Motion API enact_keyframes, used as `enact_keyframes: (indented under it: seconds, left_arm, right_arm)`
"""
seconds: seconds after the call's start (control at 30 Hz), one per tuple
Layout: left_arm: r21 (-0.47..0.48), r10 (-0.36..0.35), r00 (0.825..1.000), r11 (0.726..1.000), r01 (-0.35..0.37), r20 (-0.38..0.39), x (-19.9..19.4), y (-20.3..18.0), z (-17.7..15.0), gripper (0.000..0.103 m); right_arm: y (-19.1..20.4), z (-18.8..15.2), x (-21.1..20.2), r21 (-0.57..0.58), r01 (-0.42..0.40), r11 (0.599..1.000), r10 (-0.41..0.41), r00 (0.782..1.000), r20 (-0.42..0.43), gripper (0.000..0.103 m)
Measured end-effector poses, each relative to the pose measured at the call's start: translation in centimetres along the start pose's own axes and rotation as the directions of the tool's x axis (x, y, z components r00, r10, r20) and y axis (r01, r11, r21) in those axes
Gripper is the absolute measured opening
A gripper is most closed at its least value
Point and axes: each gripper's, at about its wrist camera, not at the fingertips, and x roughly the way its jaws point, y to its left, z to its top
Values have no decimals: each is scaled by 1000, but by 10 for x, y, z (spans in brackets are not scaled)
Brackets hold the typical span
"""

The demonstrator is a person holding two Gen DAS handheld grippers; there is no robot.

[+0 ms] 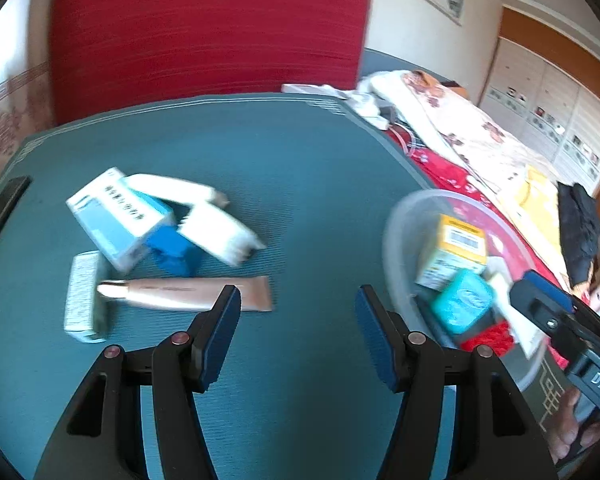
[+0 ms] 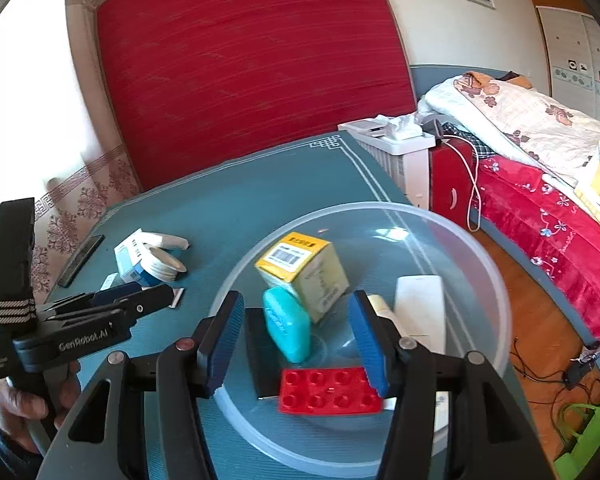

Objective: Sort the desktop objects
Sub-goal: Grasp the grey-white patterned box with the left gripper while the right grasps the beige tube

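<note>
On the teal mat [image 2: 228,208], right side: the clear round plastic bowl [image 2: 488,276] sits at the mat's edge by the bed. Inside it: a yellow-topped cardboard box with a barcode [image 2: 304,268], tilted on one corner; a teal rounded plastic case [image 2: 286,324] leaning against that box; a flat red building brick with round studs [image 2: 330,390] at the near side of the bowl floor; a black flat item under the brick and case, can't tell what it is; a white flat card-like piece [image 2: 420,304] on the right, with a cream tube end just beside it

My right gripper [image 2: 296,340] hangs over the bowl, fingers spread, nothing between the pads; the teal case and the brick lie below the gap, untouched

My left gripper [image 1: 298,336] is over bare mat, fingers apart, empty. Ahead of it, unsorted pile on the mat: a pink-beige squeeze tube [image 1: 188,292] lying flat nearest the left finger; a pale green speckled small box [image 1: 85,296] touching the tube's cap end; a white and light-blue carton with black lettering [image 1: 114,216] leaning on a blue box [image 1: 172,248]; two white tubes [image 1: 216,228] beside and behind the carton. Left view is motion-blurred, labels unreadable

A black flat slab [image 2: 80,260] lies at the mat's far left edge, well apart from the bowl
</note>
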Motion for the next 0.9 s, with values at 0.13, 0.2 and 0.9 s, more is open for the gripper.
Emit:
enact_keyframes:
  seconds: [0.13,0.2,0.9]
  left_arm:
    - [-38,69,998,997,-68,7,-2,22,-2,63]
    - [-55,106,994,993,-106,9,-2,34,-5,63]
    - [-155,297,955,942,-297,-27,4,124,-16,63]
  right_arm:
    - [10,-1,3,-1,-17,1000,17,1000,-5,59]
    - [14,-2,4,1,-26,1000,26,1000,-9,59]
    - [81,-7,30,-83,-129,988,125,991,-55,66]
